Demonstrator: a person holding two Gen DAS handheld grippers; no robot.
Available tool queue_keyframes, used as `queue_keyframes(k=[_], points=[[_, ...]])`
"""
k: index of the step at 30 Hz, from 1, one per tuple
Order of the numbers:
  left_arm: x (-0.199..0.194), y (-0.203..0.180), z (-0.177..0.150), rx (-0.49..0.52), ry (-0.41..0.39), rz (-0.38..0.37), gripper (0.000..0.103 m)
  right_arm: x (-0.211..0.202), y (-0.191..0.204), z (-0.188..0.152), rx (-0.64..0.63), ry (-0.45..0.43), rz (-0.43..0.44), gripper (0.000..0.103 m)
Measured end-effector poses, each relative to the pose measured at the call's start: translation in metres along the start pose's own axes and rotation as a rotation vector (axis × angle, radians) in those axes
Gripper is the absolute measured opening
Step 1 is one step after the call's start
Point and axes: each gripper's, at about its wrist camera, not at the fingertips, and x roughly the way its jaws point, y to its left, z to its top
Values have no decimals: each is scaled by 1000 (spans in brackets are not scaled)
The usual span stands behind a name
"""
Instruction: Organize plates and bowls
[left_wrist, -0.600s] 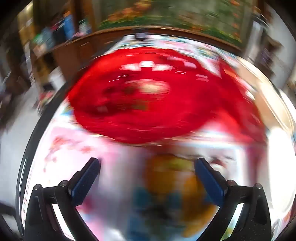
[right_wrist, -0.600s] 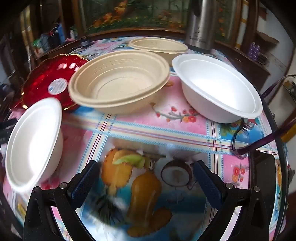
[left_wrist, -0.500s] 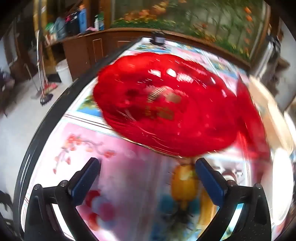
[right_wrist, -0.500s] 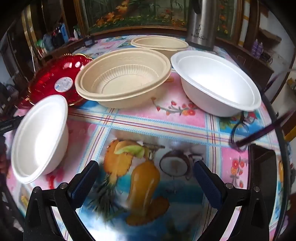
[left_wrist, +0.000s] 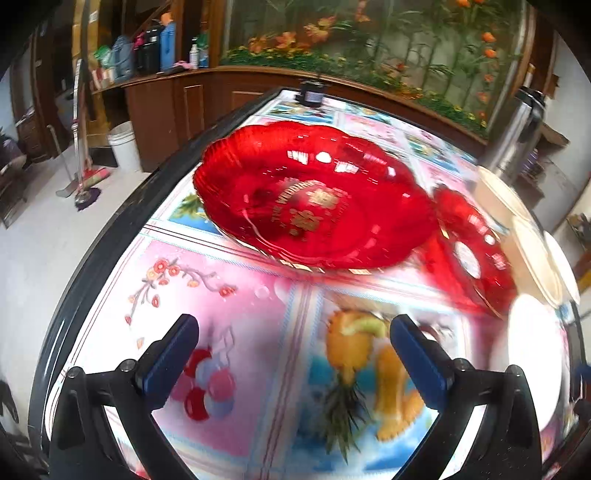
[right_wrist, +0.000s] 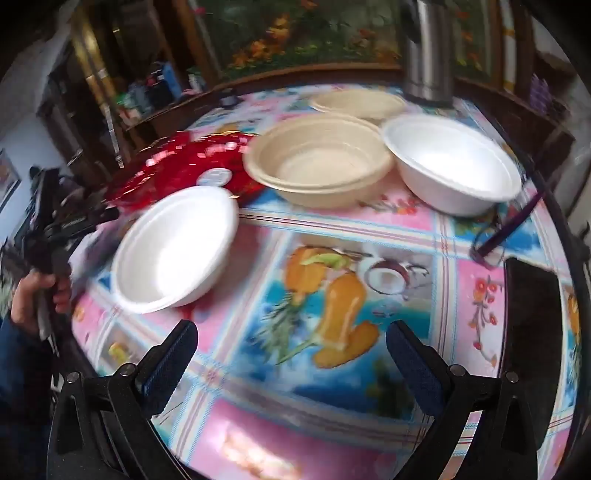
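Observation:
In the left wrist view a large red scalloped plate (left_wrist: 314, 206) lies on the table ahead, with a second red plate (left_wrist: 476, 251) to its right. My left gripper (left_wrist: 295, 354) is open and empty, short of the plate. In the right wrist view a white bowl (right_wrist: 177, 247) sits at the left, a beige bowl (right_wrist: 317, 166) and a further beige bowl (right_wrist: 358, 103) behind, a white bowl (right_wrist: 450, 162) at the right, and a red plate (right_wrist: 192, 166) far left. My right gripper (right_wrist: 291, 354) is open and empty.
The round table (right_wrist: 332, 424) has a colourful fruit-print cloth and a dark rim. A steel flask (right_wrist: 428, 51) stands at the back. Purple glasses (right_wrist: 498, 236) and a black phone (right_wrist: 532, 325) lie at the right. The other hand-held gripper (right_wrist: 55, 221) shows at the left edge.
My left gripper has pulled back and swung left from the red plate, which now looks farther off. My right gripper has drawn back and turned; the bowls sit farther away in view.

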Motion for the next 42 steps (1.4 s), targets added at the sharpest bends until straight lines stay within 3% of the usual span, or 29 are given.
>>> queue_keyframes(k=[4, 12, 17, 22, 29, 31, 36, 42], points=[[-17, 0, -6, 30, -43, -25, 103, -24, 21, 11, -66, -93, 45, 103], [-50, 14, -9, 61, -67, -35, 103, -75, 78, 30, -256, -382, -98, 103], [-62, 26, -10, 47, -92, -58, 103, -65, 93, 45, -261, -311, 52, 103], [-70, 35, -4, 54, -63, -87, 103, -44, 108, 59, -261, -209, 79, 103], [-80, 36, 14, 88, -42, -116, 103, -25, 124, 101, -224, -95, 185, 103], [-83, 36, 21, 107, -42, -138, 103, -20, 126, 113, -225, -63, 198, 99], [-65, 45, 45, 102, 27, -107, 103, 7, 130, 151, -217, 33, 216, 70], [-33, 63, 73, 26, 129, -129, 103, 51, 128, 198, -157, 123, 254, 66]])
